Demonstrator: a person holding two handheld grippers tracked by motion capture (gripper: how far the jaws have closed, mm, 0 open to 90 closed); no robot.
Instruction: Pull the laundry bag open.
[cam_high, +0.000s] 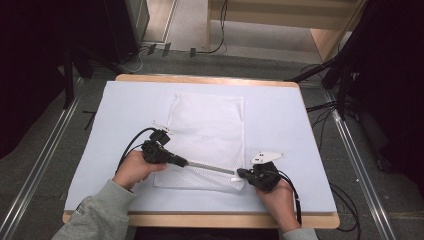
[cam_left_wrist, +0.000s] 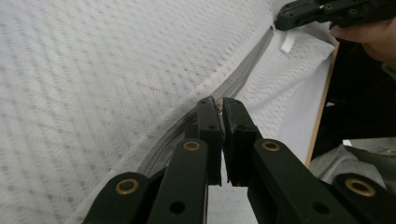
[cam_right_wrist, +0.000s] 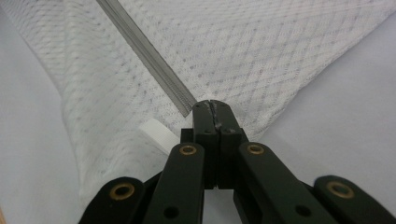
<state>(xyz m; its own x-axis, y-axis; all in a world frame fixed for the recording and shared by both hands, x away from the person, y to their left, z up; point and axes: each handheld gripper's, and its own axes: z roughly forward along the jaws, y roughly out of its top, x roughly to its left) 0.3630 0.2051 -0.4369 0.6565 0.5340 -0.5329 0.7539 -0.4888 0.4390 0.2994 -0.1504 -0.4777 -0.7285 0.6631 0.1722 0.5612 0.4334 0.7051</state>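
Counter (cam_high: 280, 110) first: a pale blue-grey sheet covers its top, with a light wooden edge showing along the near and far sides. On it lies a white mesh laundry bag (cam_high: 207, 130), a flat rectangle of netted fabric with a fine diamond weave, its long sides running away from the person. A grey zipper (cam_high: 210, 167) crosses the bag's near end as a straight, slightly slanted band between the two tools.

The left gripper (cam_high: 184, 161) sits at the bag's near left corner, held in a hand with a grey sleeve. In the left gripper view its jaws (cam_left_wrist: 218, 109) stand almost together, a thin slit between the pads, their tips right on the zipper line; a small glint between the tips may be the zipper's slider, but it is too small to tell for sure.

The right gripper (cam_high: 240, 173) sits at the bag's near right corner. In the right gripper view its jaws (cam_right_wrist: 212, 106) are pressed fully together at the end of the zipper, pinching the mesh there. A small white fabric tab (cam_right_wrist: 159, 135) juts from the bag's seam just beside those jaws. The mesh under both sets of jaws is hidden by the black arms.
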